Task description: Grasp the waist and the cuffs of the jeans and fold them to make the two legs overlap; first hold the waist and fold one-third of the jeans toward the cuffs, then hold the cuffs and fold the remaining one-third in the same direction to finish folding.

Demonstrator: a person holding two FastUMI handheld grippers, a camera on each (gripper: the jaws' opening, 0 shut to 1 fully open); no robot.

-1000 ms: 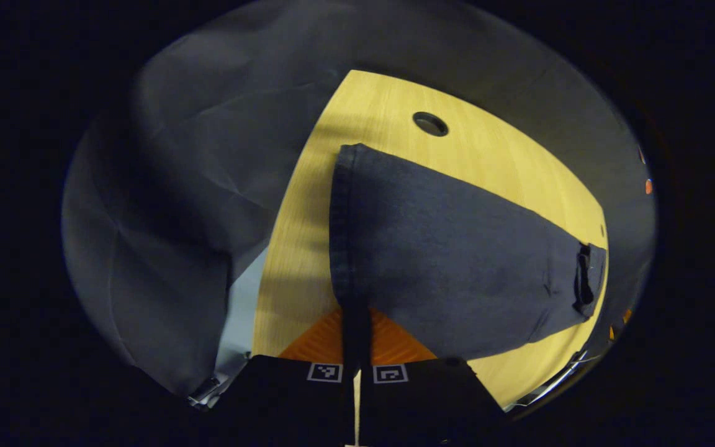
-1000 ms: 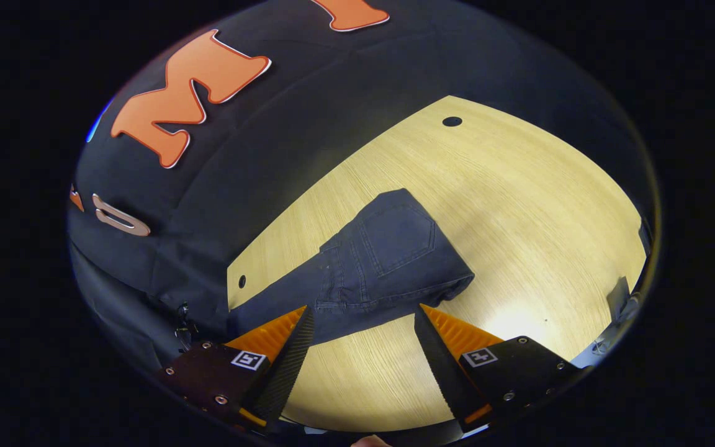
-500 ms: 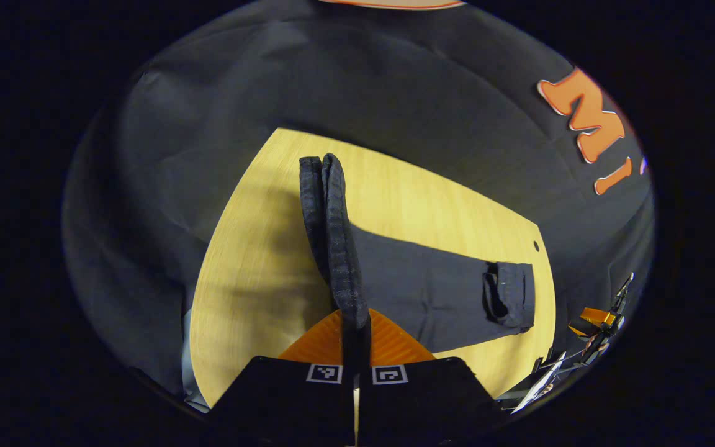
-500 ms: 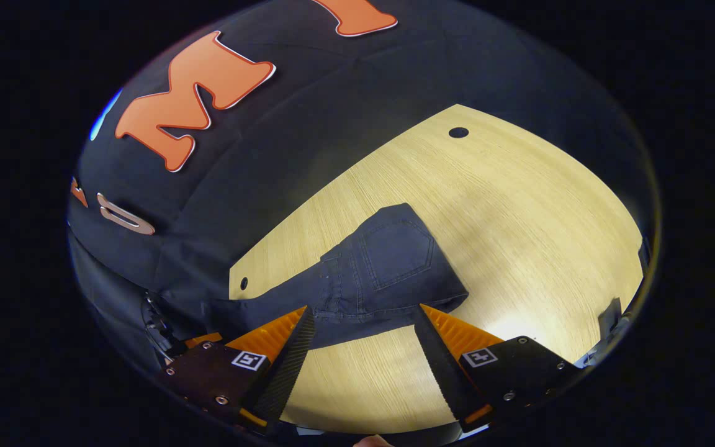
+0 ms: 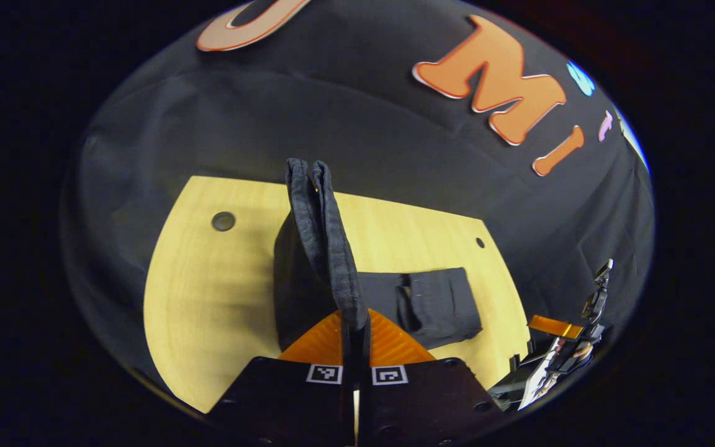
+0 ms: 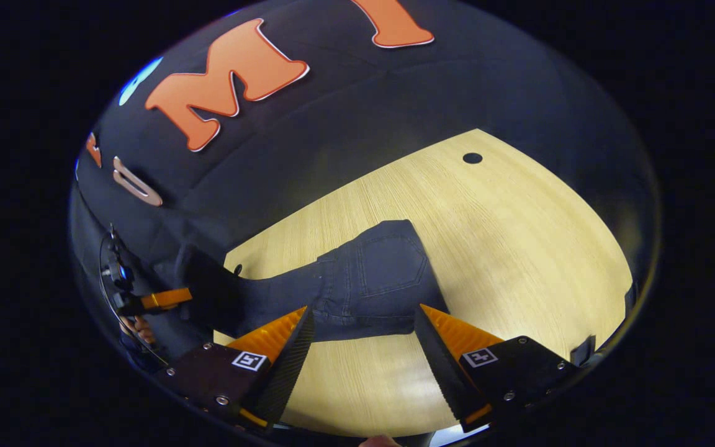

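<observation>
A pale wooden table (image 6: 506,248) is sitting against the booth's black cloth wall, with small round holes near its edges. The dark jeans (image 6: 370,279) are lying across it, long axis running from the folded waist end with its back pocket toward the cuffs (image 5: 320,205), which are standing lifted off the table. The left gripper (image 5: 355,332) is clamping its fingers on the cuffs. The right gripper (image 6: 364,338) is hovering with fingers apart just beside the waist end.
</observation>
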